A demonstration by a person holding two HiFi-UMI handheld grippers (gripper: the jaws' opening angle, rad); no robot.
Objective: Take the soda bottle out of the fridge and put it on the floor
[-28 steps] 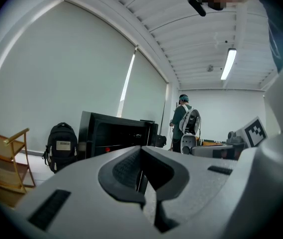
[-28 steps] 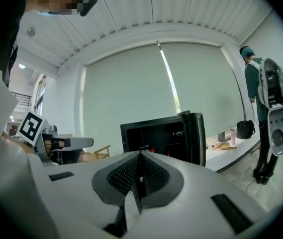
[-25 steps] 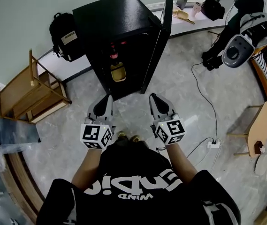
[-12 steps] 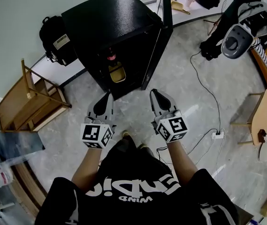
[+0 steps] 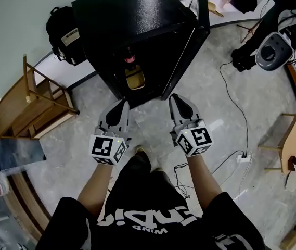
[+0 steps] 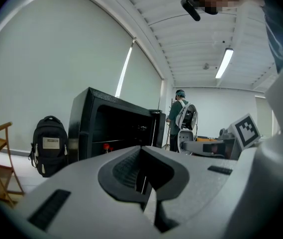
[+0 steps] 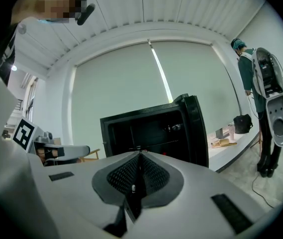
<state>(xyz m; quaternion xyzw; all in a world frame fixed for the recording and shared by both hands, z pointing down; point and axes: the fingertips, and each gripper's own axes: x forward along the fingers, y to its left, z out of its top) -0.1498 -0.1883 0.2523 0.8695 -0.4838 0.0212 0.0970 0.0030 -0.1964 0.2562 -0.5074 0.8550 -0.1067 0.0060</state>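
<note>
On pale marble floor (image 5: pixel 215 87), a person faces a black fridge (image 5: pixel 132 14), seen from above. Its door (image 5: pixel 192 48) is swung open to the right. Inside the dark opening a red cap marks what is probably the soda bottle (image 5: pixel 130 59), upright, though the shadow hides its body. A yellow item (image 5: pixel 134 80) sits just below it.

Risks from here: both claws are closed, so reaching in as they are would shove the bottle over or push it deeper instead of gripping it. The opening is narrow and dim, and a claw going in at an angle could knock the yellow item or catch the door. A cable (image 5: pixel 231 113) trails across the floor to the right and could snag a foot while the bottle is carried. On this hard floor, a bottle released while tilted would likely tip and roll.

Claws: the left gripper (image 5: pixel 123 104) and right gripper (image 5: pixel 174 97) are held side by side, pointing at the fridge but short of the opening. Each has its jaws pressed together with nothing between them. Neither touches the fridge, the door or the bottle.
</note>
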